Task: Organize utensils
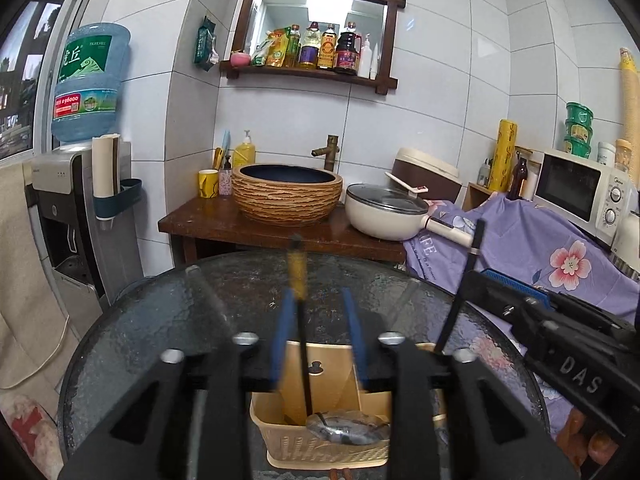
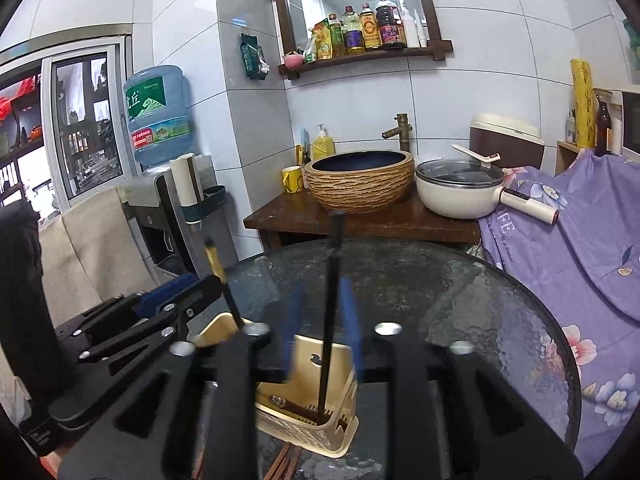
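Left wrist: my left tool point(image 1: 318, 330) stands parted around a yellow-handled steel ladle point(image 1: 298, 280) resting in the beige plastic slotted basket point(image 1: 320, 450); my right tool point(image 2: 320, 332), equally parted, flanks a black-handled utensil point(image 2: 330, 312) there.

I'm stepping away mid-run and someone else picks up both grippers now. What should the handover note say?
Left hand-held gripper: open, pads either side of the yellow-handled ladle, not pressing on it.
Right hand-held gripper: open around the black-handled utensil, likewise not gripping.
Things: both utensils stand with their lower ends inside the yellow basket on the glass table.
Done: those two appear delivered.
Left: draw both grippers back clear, then probably collect the brown chopsticks lying on the table just in front of the basket.
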Demonstrator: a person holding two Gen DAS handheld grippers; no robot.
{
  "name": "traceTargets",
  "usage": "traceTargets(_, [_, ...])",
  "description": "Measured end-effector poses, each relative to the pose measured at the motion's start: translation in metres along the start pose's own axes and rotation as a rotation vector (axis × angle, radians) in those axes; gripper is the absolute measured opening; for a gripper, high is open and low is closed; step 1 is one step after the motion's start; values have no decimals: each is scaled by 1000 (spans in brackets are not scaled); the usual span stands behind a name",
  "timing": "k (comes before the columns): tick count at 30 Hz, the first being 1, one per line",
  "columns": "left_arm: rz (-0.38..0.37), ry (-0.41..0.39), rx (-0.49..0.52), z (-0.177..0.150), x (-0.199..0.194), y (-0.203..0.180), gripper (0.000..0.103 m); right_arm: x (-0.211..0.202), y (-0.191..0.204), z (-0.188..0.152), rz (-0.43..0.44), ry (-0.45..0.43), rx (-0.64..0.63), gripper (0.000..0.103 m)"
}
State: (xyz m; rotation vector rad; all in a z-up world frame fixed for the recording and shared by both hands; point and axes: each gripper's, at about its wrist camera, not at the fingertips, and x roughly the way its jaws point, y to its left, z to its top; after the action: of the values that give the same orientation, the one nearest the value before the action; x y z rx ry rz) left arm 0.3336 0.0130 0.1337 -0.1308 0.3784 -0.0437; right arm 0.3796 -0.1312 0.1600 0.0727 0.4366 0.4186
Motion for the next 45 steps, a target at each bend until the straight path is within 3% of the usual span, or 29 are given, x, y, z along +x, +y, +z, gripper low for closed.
traceTargets(1, [-5, -11, -6, 0, -4, 1, 49, -2, -1, -2, 6, -13, 12, 55])
traceTargets(3, [2, -28, -17, -1, -12, 3, 57, -8, -2, -4, 5, -33, 20, 55])
traceTargets(5, [17, -34, -21, -3, -19, 6, 71, -12, -1, -5, 4, -36, 18, 55])
traceTargets(10, [31, -12, -29, -15, -33, 15, 90, -35, 5, -17, -24, -76, -2, 59])
traceTargets(17, [87, 47, 4, -43, -56, 30, 97, -74, 17, -48, -62, -94, -34, 63])
traceTargets(21, [113, 115, -6, -67, -65, 45, 96, -75, 26, -74, -55, -22, -88, 65])
traceTargets(24, [118, 188, -10, -90, -65, 54, 89, -61, 28, -103, -45, 95, -84, 65])
traceTargets(29, [134, 334, -25, -131, -58, 72, 58, -37, 31, -155, -50, 270, -81, 63])
traceTargets(32, [111, 404, -30, -152, -57, 76, 47, -28, 34, -177, -36, 341, -77, 59])
traceTargets(37, [71, 448, -13, -173, -59, 71, 37, -21, 45, -205, -42, 414, -102, 49])
traceTargets(45, [48, 475, 14, -183, -58, 64, 29, -12, 52, -218, -48, 478, -99, 40])
